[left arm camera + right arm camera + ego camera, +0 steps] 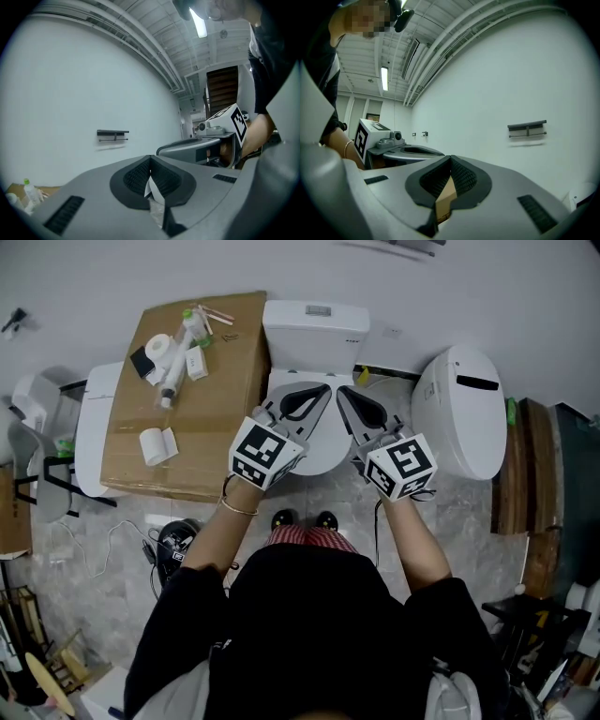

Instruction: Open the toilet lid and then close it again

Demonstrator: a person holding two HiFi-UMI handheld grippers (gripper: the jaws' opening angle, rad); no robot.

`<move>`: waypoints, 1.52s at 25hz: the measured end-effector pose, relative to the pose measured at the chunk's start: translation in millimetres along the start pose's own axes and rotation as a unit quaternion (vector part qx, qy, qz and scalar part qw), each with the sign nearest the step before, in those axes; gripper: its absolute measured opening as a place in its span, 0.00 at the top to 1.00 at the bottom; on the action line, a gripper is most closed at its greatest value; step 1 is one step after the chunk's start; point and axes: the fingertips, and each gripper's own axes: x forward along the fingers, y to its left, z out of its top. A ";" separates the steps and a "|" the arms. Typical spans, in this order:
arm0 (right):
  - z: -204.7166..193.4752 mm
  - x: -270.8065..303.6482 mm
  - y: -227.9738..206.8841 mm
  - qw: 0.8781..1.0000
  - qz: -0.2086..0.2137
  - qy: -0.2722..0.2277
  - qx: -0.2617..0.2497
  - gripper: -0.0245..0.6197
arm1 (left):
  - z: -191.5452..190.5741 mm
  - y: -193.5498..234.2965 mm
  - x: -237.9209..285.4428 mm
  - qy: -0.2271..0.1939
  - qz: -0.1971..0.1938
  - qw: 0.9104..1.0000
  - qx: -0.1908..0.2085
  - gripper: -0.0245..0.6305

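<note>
Holding both grippers side by side over the closed toilet lid (322,458), you keep the left gripper (317,393) and right gripper (349,397) fingers pressed together, empty; a cardboard box (202,390) stands left.

Two grippers (317,393) (347,396), one cardboard box (225,381)

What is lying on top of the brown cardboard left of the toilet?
A white roll, a green-capped bottle, a small white box and a folded white wad. Whatever lies beneath the cardboard is mostly covered.
</note>
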 end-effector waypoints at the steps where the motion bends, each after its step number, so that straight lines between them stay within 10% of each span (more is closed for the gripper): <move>1: 0.3 0.2 -1.0 1.000 0.000 0.000 0.001 0.93 | 1.7 -0.6 1.7 0.001 -0.003 1.000 0.003 0.96; 38: -5.6 12.8 15.3 0.998 0.009 -0.019 0.054 0.93 | -18.0 -15.5 -24.1 0.043 -0.107 0.992 -0.053 0.96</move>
